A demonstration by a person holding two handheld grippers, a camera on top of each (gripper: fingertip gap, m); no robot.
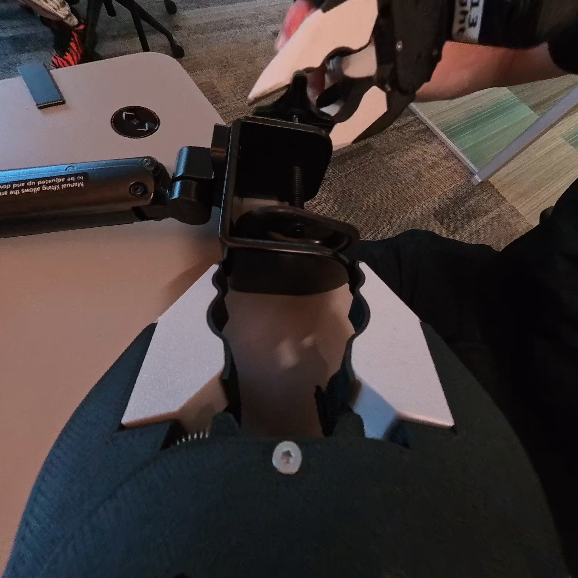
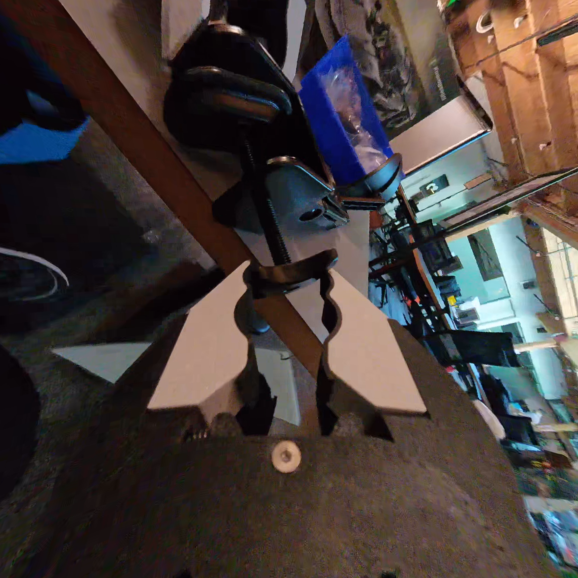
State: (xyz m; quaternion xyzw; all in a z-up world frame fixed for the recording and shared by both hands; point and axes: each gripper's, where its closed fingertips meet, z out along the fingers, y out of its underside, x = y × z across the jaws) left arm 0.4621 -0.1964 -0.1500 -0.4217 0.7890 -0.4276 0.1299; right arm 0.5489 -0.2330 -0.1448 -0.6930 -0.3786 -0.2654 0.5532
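A black C-clamp (image 1: 275,162) at the end of a black jointed arm (image 1: 78,190) sits at the edge of a white table (image 1: 78,297). My left gripper (image 1: 287,275) is shut on the clamp's lower rounded end, with a fingertip on each side. My right gripper (image 1: 300,93) comes in from the top right and is shut on the black knob (image 1: 297,90) of the clamp screw (image 1: 297,187). In the right wrist view my right gripper (image 2: 289,275) pinches the knob (image 2: 291,270) below the threaded screw (image 2: 269,219). The clamp's pressure pad (image 2: 225,103) is near the brown table edge (image 2: 150,147).
A round black disc (image 1: 135,122) and a black strip (image 1: 40,87) lie on the tabletop. A chair base (image 1: 150,28) stands on the carpet behind. A person's forearm (image 1: 484,68) and dark clothing (image 1: 469,312) are at the right. A blue bin (image 2: 337,119) is beyond the clamp.
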